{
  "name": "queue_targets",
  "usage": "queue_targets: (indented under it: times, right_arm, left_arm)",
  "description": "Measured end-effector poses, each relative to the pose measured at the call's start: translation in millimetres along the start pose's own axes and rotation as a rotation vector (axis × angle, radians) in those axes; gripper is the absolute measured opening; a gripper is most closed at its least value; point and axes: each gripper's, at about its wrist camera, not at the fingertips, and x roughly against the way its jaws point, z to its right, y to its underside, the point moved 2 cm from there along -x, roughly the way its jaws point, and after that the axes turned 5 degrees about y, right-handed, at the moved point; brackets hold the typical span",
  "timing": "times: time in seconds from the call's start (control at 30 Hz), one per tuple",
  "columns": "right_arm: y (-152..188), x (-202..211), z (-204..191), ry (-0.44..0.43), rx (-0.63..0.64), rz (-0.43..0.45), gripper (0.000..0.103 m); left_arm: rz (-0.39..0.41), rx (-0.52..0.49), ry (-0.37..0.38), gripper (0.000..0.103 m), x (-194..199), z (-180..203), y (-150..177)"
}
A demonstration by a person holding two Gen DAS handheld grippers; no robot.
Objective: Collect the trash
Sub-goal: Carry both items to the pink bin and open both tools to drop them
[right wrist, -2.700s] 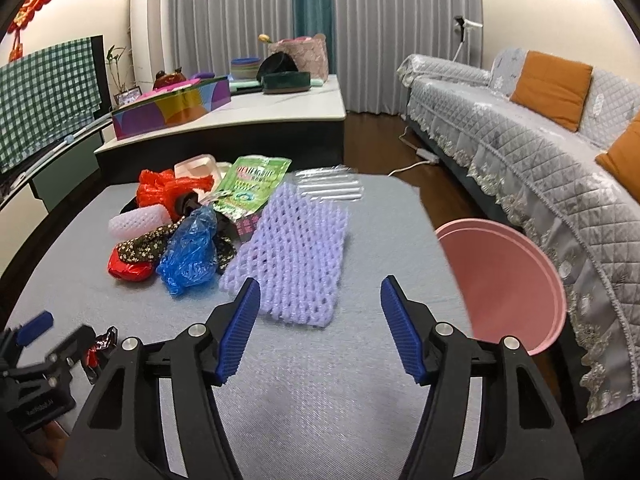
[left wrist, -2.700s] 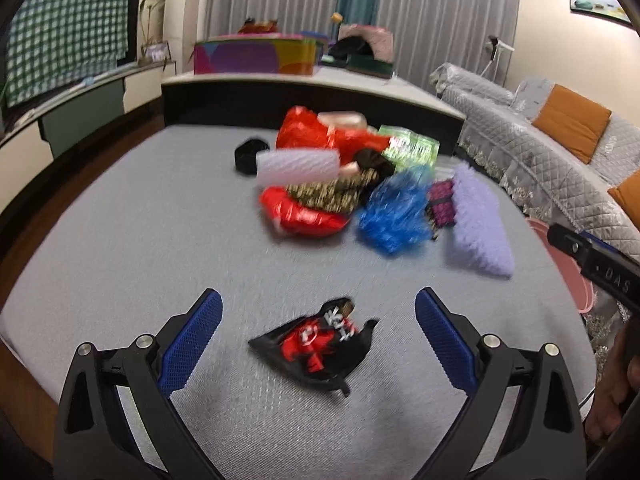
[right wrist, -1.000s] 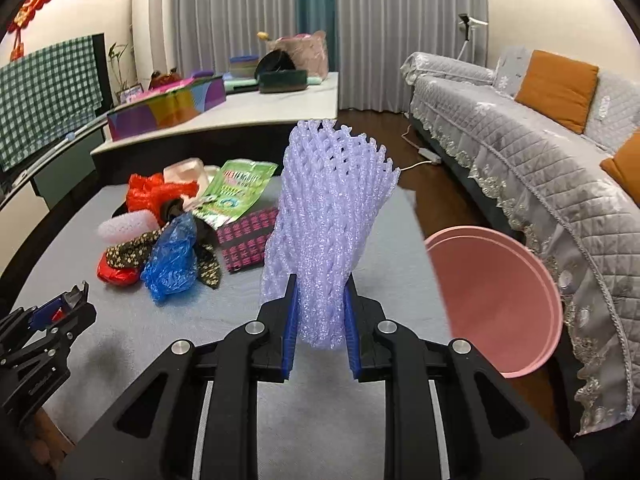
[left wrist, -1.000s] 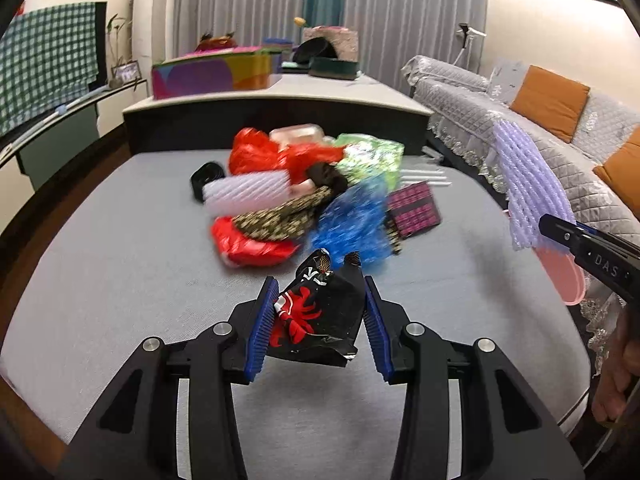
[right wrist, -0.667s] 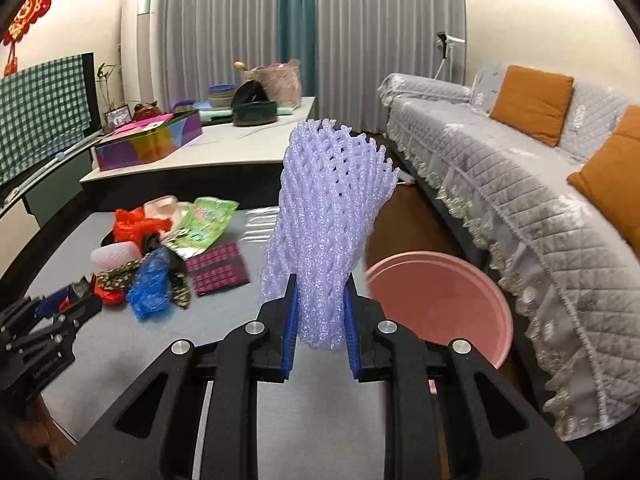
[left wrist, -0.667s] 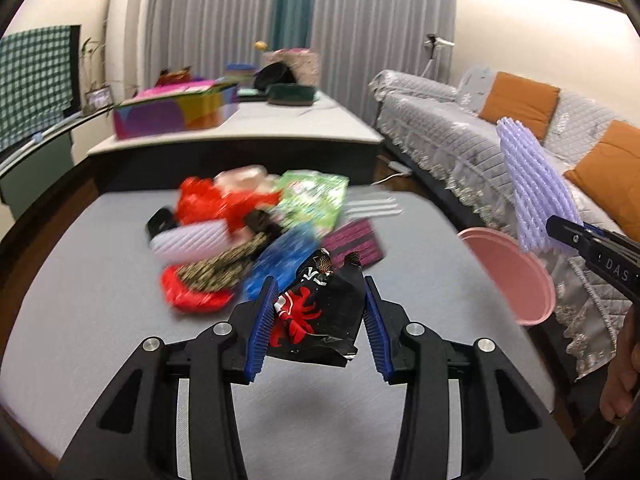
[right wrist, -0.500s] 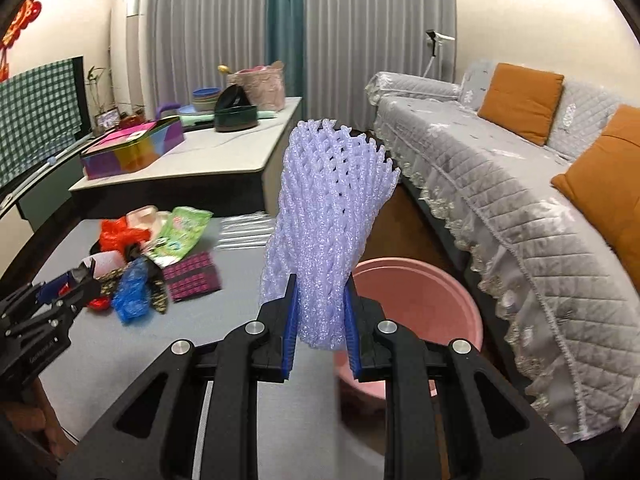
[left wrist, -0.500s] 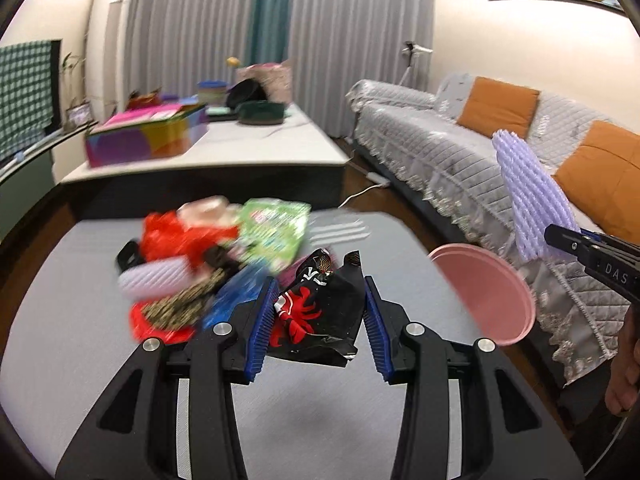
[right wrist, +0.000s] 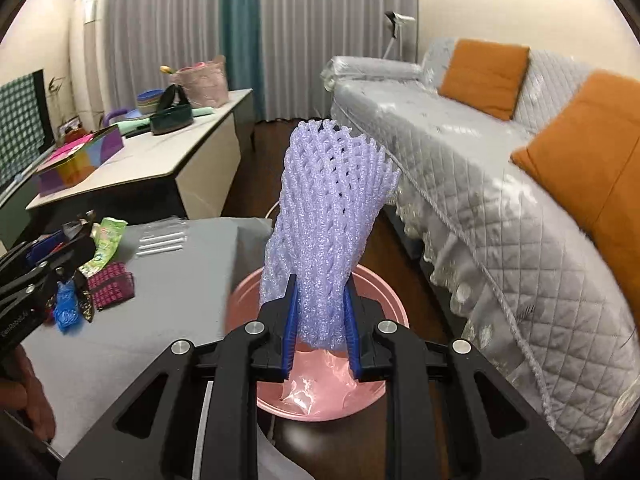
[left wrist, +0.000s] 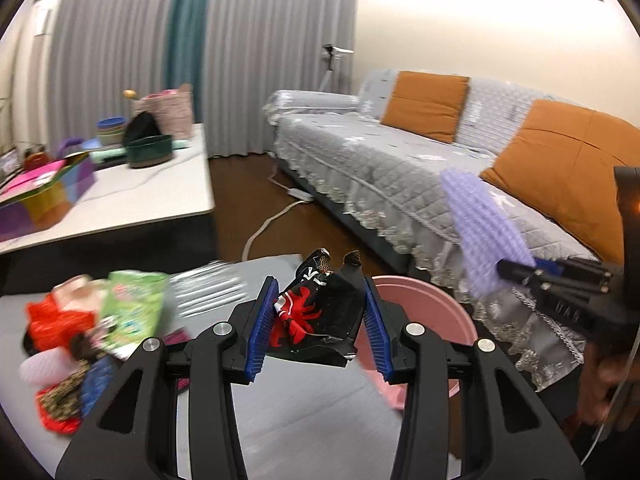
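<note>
Now each tool pinches trash: right tool [right wrist: 320,340] clamps purple foam net [right wrist: 328,216], left tool [left wrist: 318,326] black wrapper [left wrist: 316,324].

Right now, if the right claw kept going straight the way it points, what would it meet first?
Most likely the pink bin: the right claw, shut on the purple foam net, points down into its mouth. Depth is hard to judge.

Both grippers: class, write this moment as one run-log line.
left gripper: black wrapper | right gripper: purple foam net | above pink bin
</note>
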Motion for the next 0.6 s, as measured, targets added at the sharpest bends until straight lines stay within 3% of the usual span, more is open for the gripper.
queue_targets:
  times: [0.33,0.6]
  right_arm:
    - [4.4,-26.7,16.1,0.039,0.019,-0.013,0.021]
    - [9.1,-37.2,21.0,0.041,0.018,-0.032,0.021]
  left_arm:
    - [-0.042,-0.011,0.085,0.042,-62.8,24.8,-2.7]
    - [-0.068,0.000,0.106,0.042,-86.5,27.7,-1.7]
